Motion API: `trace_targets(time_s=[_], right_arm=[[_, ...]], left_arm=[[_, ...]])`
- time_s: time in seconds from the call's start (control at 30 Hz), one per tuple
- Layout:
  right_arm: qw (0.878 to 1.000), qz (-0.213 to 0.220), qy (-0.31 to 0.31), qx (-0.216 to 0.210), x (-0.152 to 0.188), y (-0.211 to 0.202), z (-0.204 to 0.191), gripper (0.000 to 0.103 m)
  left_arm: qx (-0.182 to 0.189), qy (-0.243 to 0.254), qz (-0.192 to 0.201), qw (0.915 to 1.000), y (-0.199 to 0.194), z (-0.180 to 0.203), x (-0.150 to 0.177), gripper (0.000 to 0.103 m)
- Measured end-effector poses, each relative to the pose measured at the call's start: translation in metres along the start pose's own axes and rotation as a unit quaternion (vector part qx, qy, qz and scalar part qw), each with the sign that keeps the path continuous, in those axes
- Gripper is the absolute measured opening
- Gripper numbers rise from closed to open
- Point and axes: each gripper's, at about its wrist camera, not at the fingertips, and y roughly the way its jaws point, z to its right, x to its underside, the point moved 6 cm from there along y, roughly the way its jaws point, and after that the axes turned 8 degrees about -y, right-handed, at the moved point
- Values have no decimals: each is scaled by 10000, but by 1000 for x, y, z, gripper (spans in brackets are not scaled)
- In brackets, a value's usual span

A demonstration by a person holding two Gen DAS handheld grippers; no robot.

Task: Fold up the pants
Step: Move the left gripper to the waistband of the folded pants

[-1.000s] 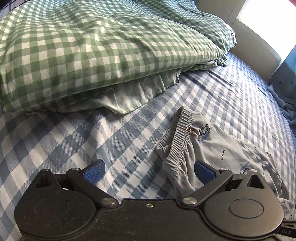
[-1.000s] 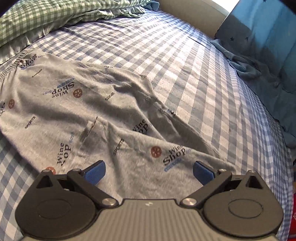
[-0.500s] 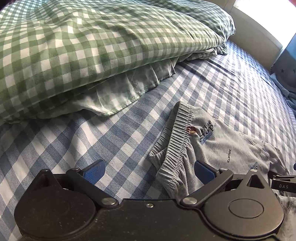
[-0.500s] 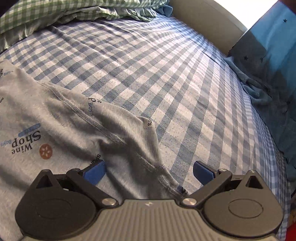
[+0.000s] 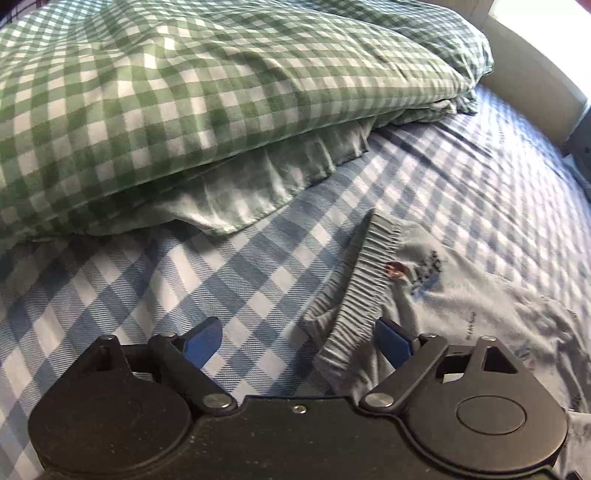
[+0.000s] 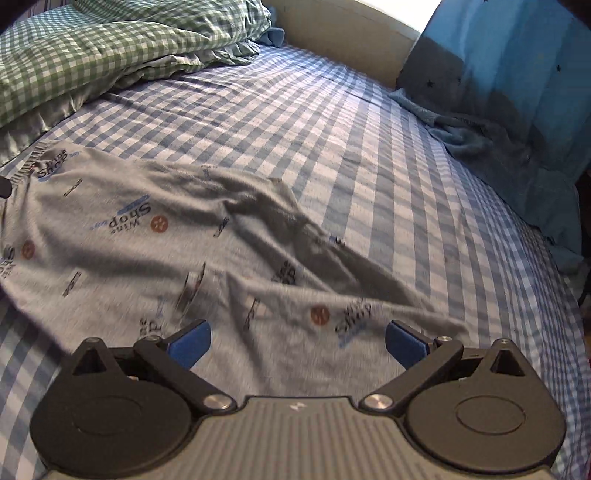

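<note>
Grey pants [image 6: 147, 251] printed with "Wine Shop" lie spread on the blue checked bed sheet [image 6: 369, 147]. Their elastic waistband [image 5: 365, 280] is bunched and partly folded up in the left wrist view. My left gripper [image 5: 295, 332] hangs low over that end with its jaws closing. The waistband lies between the blue fingers, close to the right one [image 5: 391, 339], and the pads do not press it. My right gripper [image 6: 298, 332] stands open just above a pant leg, nothing pinched. That view is blurred.
A green checked duvet [image 5: 184, 92] is heaped at the head of the bed, its edge near the waistband. A blue curtain [image 6: 517, 92] and crumpled blue cloth [image 6: 461, 136] lie along the bed's right side. A pale bed frame [image 6: 340, 33] runs behind.
My left gripper came in lower and closer over the waistband, and its fingers drew in a little. My right gripper swung out to the leg's seam, then back over the printed leg.
</note>
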Motion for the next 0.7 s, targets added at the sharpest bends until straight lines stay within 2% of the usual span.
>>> trace_targets(time_s=[0.13,0.2,0.3,0.37,0.47,0.6,0.7], right_arm=[[9952,-363,680,-602,8,-9,8,103],[9894,-557,1002,-896,7,-11,10,103],[9811,-914,1244,-1166,4,-9,10,103],[9794,-1091,1222,-1179,5,-9,8,103],[9798,-1159,1154,-1149,5,-12,7,103],[9786,-1125,1252,-1180,9,-18,13,103],[9773,-1158,1313,-1197,17,-21,16,103]], left_arm=[[221,-110,-110,9996,0,0,-3,79],[490,-168,-226,9984,1,3,-3,79],[697,-183,-765,9945,17,7,3,87],[751,-135,-704,9946,18,10,2,92],[688,-179,-787,9944,21,11,2,92],[526,-361,-796,9948,19,10,2,85],[385,-592,-758,9946,16,5,3,75]])
